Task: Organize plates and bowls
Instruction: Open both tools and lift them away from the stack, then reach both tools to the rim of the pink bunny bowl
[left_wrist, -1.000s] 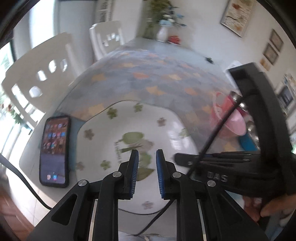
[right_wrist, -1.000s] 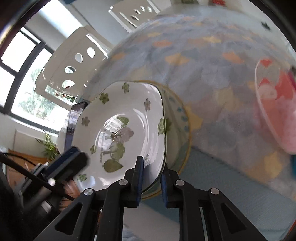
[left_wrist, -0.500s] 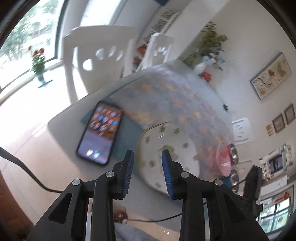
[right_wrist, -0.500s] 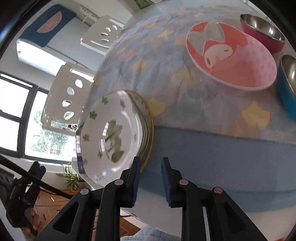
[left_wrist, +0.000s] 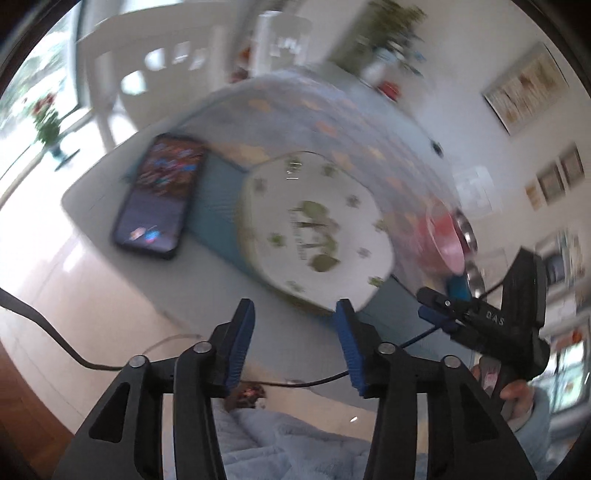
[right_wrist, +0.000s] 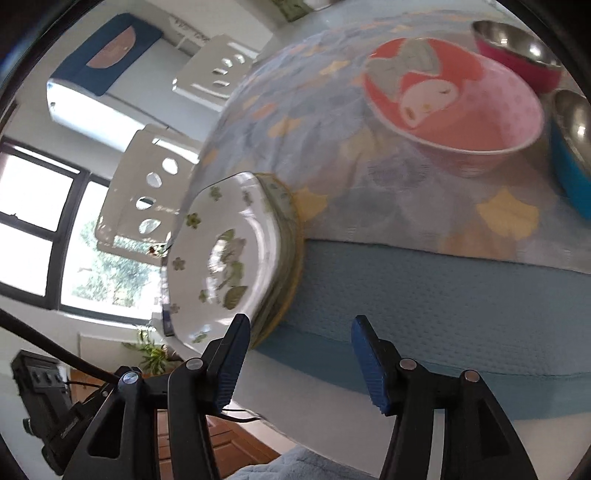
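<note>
A white plate with green flowers (left_wrist: 314, 229) lies on top of a stack of plates near the table's front edge; it also shows in the right wrist view (right_wrist: 221, 258). My left gripper (left_wrist: 295, 343) is open and empty, just short of the stack. My right gripper (right_wrist: 299, 354) is open and empty, right of the stack, over the blue mat (right_wrist: 424, 295). A pink cartoon bowl (right_wrist: 454, 99), a red steel bowl (right_wrist: 517, 51) and a blue steel bowl (right_wrist: 572, 147) stand to the right. The right gripper also shows in the left wrist view (left_wrist: 439, 314).
A phone (left_wrist: 159, 195) lies left of the plate stack at the table's corner. White chairs (left_wrist: 155, 70) stand along the far left side. A cable (left_wrist: 55, 332) hangs off the front edge. A vase with flowers (left_wrist: 384, 62) stands at the table's far end.
Both grippers opened wide. The right one let go of the flowered plate, which now rests on the stack, and drew back to the right. The left one pulled back from the plate.
</note>
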